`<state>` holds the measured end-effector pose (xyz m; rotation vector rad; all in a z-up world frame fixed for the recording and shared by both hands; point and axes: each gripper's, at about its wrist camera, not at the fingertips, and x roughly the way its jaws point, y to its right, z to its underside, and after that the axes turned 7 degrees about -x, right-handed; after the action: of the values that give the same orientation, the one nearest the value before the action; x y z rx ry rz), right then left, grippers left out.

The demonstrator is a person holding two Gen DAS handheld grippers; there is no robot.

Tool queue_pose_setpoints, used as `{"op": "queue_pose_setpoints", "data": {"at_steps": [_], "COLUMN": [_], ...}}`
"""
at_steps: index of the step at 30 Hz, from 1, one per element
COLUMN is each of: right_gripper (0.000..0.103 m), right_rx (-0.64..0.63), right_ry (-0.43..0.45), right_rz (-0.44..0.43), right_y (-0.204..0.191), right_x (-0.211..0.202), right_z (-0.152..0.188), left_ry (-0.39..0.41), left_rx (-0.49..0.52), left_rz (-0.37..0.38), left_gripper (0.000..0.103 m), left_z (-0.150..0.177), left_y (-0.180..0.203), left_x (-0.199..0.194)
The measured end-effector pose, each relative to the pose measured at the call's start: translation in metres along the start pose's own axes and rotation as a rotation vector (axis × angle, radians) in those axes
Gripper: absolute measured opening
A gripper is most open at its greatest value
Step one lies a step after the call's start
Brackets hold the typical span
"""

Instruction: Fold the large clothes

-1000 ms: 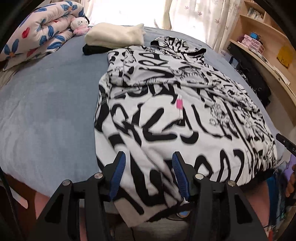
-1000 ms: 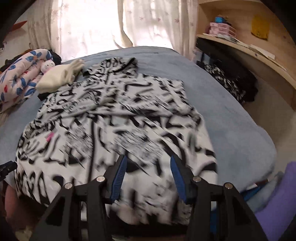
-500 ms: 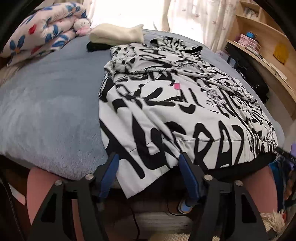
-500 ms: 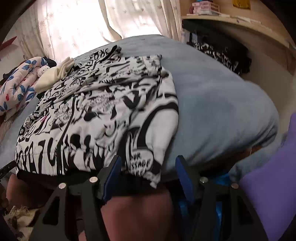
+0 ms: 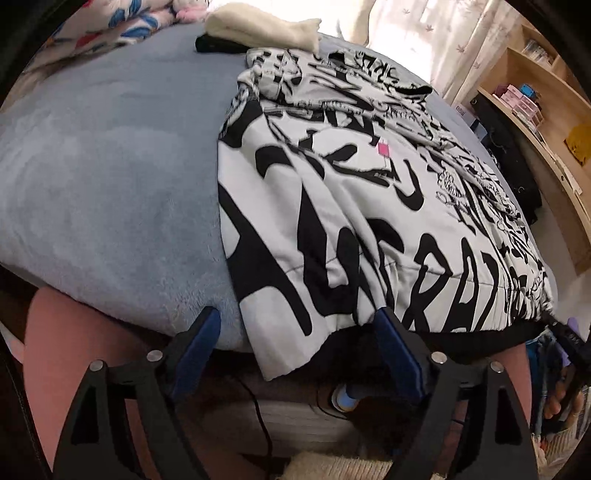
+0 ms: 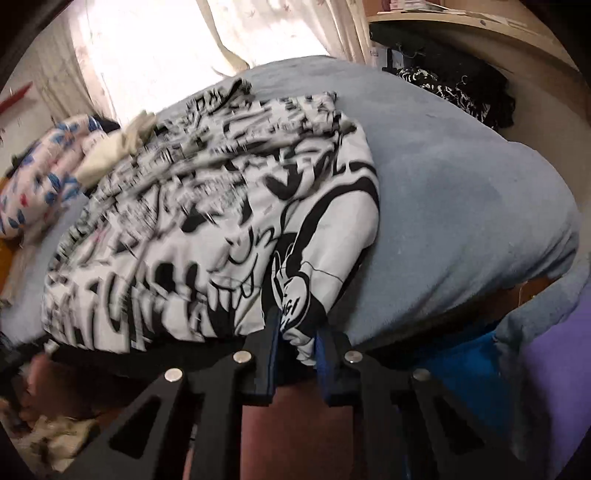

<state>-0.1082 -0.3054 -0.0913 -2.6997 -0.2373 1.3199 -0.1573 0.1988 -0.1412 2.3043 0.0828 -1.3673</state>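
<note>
A large white garment with bold black lettering lies spread on the blue-grey bed, its black-banded hem hanging over the near edge. My left gripper sits low at that edge with its jaws opening wide. The garment's lower left corner hangs between them, and the pads do not touch it. In the right wrist view the garment is blurred, and my right gripper is closing on its lower right hem corner, the blue pads pinching the bunched cloth.
A cream folded cloth and a floral quilt lie at the bed's far end. Wooden shelves stand to the right, with a dark pile of clothes below them. The person's leg is against the bed's edge.
Both grippers have come down from over the garment to the bed's near edge. The left jaws have spread wider. The right jaws have closed on the hem corner.
</note>
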Motion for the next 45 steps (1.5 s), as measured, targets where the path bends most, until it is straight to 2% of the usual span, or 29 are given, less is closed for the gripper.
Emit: {"op": "queue_pose_setpoints", "data": {"at_steps": [3, 7, 9, 11, 14, 16, 22, 25, 29, 34, 37, 39, 43, 45], "right_gripper": [0.013, 0.013, 0.013, 0.013, 0.013, 0.013, 0.013, 0.013, 0.013, 0.022, 0.043, 0.044, 0.047, 0.048], "right_rx": [0.007, -0.011, -0.021, -0.02, -0.012, -0.006, 0.04, 0.1, 0.18, 0.213, 0.206, 0.208, 0.209, 0.221], "right_ry": [0.067, 0.113, 0.125, 0.132, 0.138, 0.143, 0.168, 0.189, 0.182, 0.158, 0.147, 0.134, 0.108, 0.083], "right_rz": [-0.033, -0.038, -0.037, -0.04, -0.053, -0.062, -0.103, -0.135, -0.158, -0.111, -0.07, -0.089, -0.125, -0.153], "right_y": [-0.004, -0.019, -0.025, -0.029, -0.03, -0.03, -0.024, -0.016, -0.007, -0.008, -0.005, 0.0, 0.012, 0.021], "right_x": [-0.02, -0.033, -0.034, -0.033, -0.034, -0.036, -0.039, -0.037, -0.021, 0.008, 0.027, 0.037, 0.053, 0.063], "right_z": [-0.012, -0.028, -0.035, -0.043, -0.049, -0.053, -0.079, -0.101, -0.134, -0.166, -0.181, -0.187, -0.197, -0.203], "left_ry": [-0.011, -0.021, -0.049, -0.047, -0.045, -0.025, 0.051, 0.09, 0.094, 0.137, 0.141, 0.158, 0.187, 0.182], "left_rx": [0.009, 0.022, 0.046, 0.082, 0.108, 0.105, 0.004, -0.064, -0.175, -0.196, -0.204, -0.202, -0.139, -0.135], "left_rz": [-0.003, 0.005, 0.023, -0.035, 0.002, 0.054, 0.244, 0.305, 0.362, 0.332, 0.332, 0.324, 0.252, 0.24], "left_gripper": [0.086, 0.085, 0.064, 0.031, 0.013, 0.011, 0.01, 0.01, 0.012, 0.022, 0.028, 0.032, 0.033, 0.039], "left_z": [0.001, 0.001, 0.002, 0.004, 0.002, -0.004, -0.045, -0.078, -0.123, -0.168, -0.19, -0.199, -0.213, -0.219], "left_y": [0.002, 0.006, 0.01, 0.016, 0.022, 0.026, 0.034, 0.039, 0.041, 0.045, 0.047, 0.046, 0.048, 0.044], "left_x": [0.004, 0.009, 0.012, 0.014, 0.009, -0.002, -0.042, -0.054, -0.045, -0.026, -0.018, -0.017, -0.012, -0.006]}}
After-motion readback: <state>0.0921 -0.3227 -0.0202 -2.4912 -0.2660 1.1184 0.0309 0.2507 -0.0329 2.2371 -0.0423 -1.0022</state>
